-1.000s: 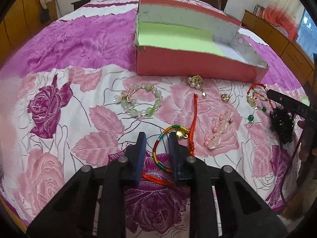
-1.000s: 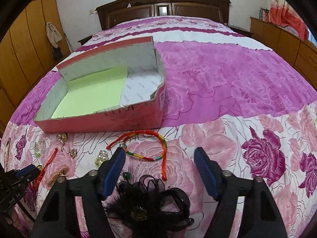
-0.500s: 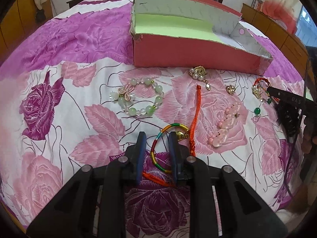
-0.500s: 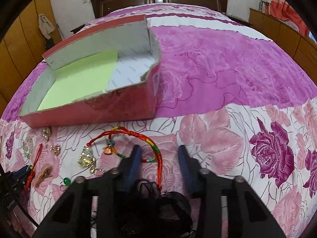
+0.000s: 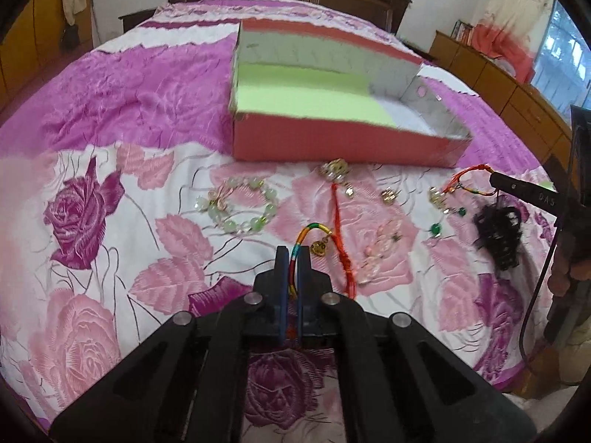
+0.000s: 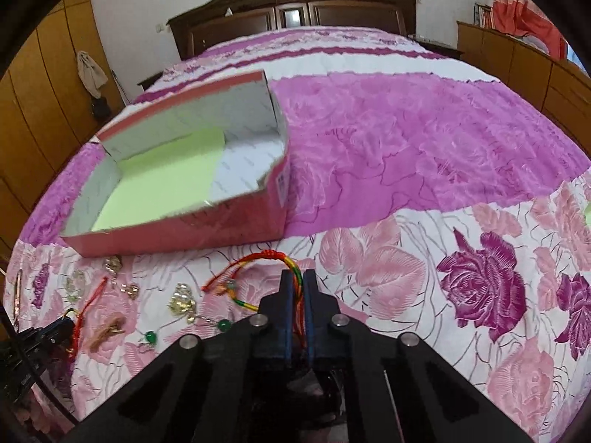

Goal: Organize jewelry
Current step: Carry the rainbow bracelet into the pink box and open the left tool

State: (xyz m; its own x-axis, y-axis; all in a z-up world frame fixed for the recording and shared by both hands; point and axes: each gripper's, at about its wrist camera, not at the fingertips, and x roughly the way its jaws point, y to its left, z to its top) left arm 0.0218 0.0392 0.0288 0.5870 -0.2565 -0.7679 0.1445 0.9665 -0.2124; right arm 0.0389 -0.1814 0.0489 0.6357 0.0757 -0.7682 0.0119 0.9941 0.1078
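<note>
Each tool is closed tight on a woven cord bracelet, the left tool (image 5: 291,258) on one with a gold charm (image 5: 309,230) and the right tool (image 6: 298,280) on a red-and-rainbow one (image 6: 258,264), both just above the bed (image 6: 424,140), probably for carrying them to the open pink box (image 5: 332,144) at 12 o'clock.

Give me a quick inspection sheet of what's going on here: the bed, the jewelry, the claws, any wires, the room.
Surface: bedspread, pink and purple roses.
Job's things: open pink box, holding no jewelry; green bead bracelet, earrings and a red cord lie loose in front of it.
Clutter: black hair tie near the right edge of the bed.
Grippers: left gripper shut on a rainbow cord bracelet; right gripper shut on a second braided bracelet.
Cables: black cable beside the right gripper.
Surroundings: dark headboard, wooden cabinets.
</note>
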